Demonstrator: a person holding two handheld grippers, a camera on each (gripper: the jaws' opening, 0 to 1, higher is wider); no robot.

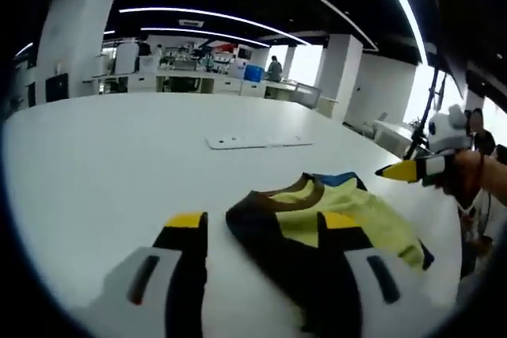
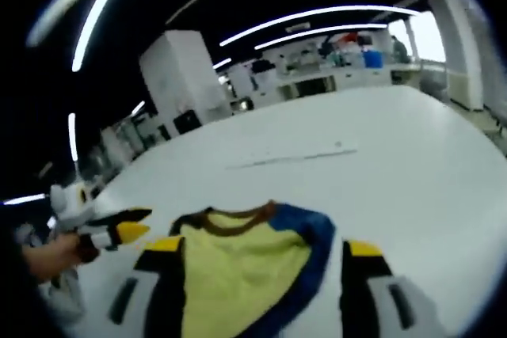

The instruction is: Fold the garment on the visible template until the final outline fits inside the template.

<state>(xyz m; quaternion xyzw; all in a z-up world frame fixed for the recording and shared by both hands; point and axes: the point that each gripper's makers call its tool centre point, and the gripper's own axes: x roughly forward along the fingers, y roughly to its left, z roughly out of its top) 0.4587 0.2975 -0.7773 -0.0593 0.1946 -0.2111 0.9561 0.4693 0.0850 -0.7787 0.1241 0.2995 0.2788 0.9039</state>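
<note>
Yellow T-shirt [image 2: 238, 271] lies bunched between our wide-spread right gripper [image 2: 261, 279] and left gripper [image 1: 257, 263], well short of the white template [image 1: 260, 142]; we risk folding it off-template.

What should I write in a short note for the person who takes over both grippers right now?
Left gripper: open, jaws either side of the garment's dark edge, nothing held.
Right gripper: open, jaws either side of the yellow garment, nothing held.
Garment lies bunched on the white table, collar away from you.
A flat white sheet, possibly the template, lies farther off; the garment is not on it.
Done: cannot tell.
Left: place and fold the garment to fit.
</note>
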